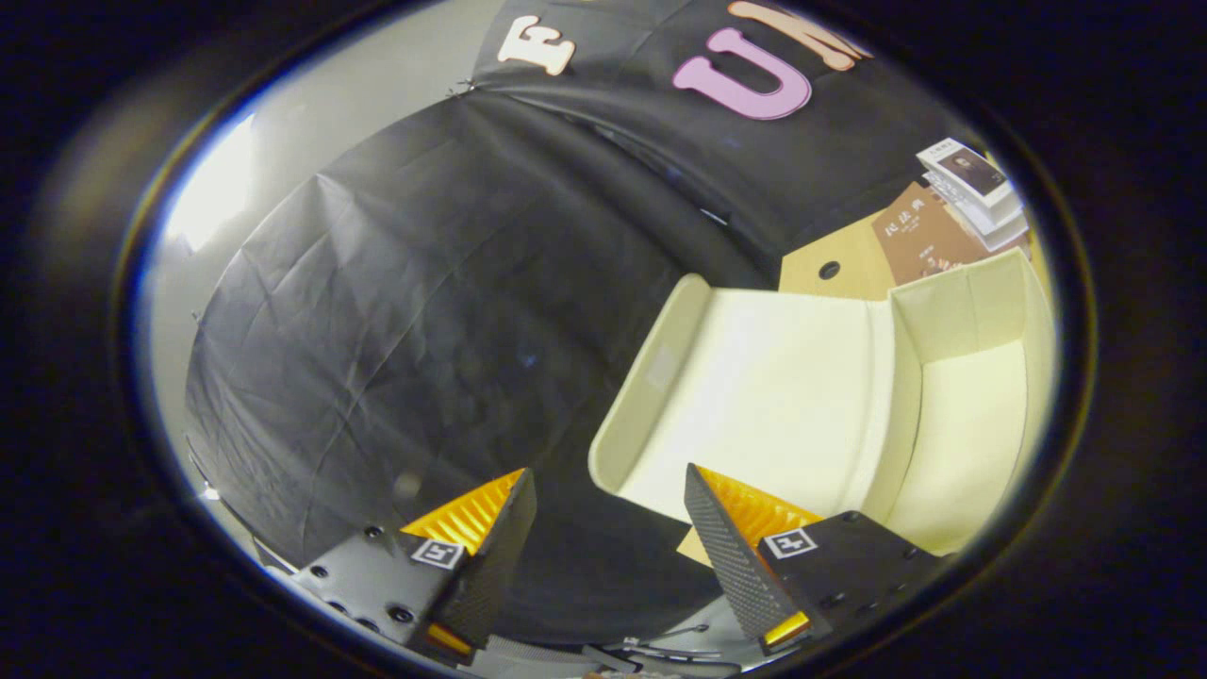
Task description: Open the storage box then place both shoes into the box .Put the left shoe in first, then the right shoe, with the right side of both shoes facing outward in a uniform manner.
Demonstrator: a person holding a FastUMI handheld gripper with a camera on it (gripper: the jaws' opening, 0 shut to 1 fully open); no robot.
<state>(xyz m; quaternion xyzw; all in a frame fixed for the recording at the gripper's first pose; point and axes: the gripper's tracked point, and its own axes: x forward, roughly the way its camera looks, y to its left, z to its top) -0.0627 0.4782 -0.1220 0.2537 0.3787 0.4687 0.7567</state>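
The gripper (611, 528) hung with fingers spread, grasping nothing. The storage box (971, 311) stood open just beyond the right finger, its lid (754, 396) flung back. The lid seemingly rested unsupported; a careless nudge could swing it shut.

The storage box (962, 377) is cream-coloured, with soft fabric-like walls, and it stands open with a bare pale interior. Its lid (754, 396) is swung back, inner face showing, lying just ahead of the spread fingers.
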